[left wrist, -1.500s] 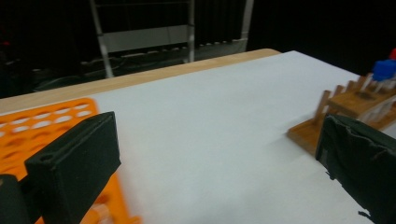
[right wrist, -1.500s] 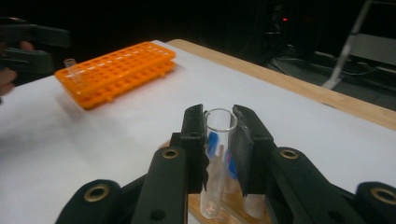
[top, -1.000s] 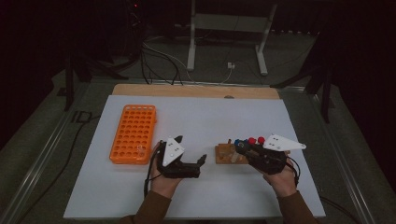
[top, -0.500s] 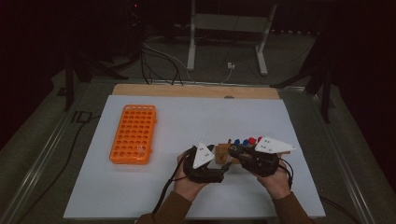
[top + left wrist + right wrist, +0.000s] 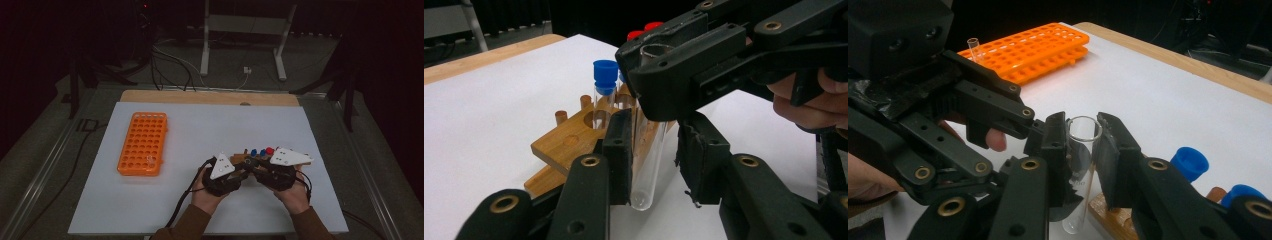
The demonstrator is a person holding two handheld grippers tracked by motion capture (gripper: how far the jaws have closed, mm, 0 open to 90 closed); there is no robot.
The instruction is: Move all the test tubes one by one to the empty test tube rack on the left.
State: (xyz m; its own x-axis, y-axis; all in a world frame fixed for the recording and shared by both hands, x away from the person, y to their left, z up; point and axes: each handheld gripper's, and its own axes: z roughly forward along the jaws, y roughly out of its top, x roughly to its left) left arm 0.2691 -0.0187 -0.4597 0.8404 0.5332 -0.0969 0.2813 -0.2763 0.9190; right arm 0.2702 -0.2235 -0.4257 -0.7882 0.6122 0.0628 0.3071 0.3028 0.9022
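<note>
Two grippers are meeting low and right of centre in the high view, my left gripper (image 5: 239, 169) facing my right gripper (image 5: 256, 165) beside the wooden rack (image 5: 243, 159). In the left gripper view, my jaws have just been closing around the clear tube (image 5: 648, 165); one pad is touching, the other standing just apart. In the right gripper view, my jaws are clamping that tube (image 5: 1080, 165) below its open rim, the orange rack (image 5: 1030, 50) lying at upper left.

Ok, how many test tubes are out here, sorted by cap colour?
Blue-capped tubes: 2
Red-capped tubes: 2
Uncapped tubes: 2 (one held, one in the orange rack)
Total: 6
</note>
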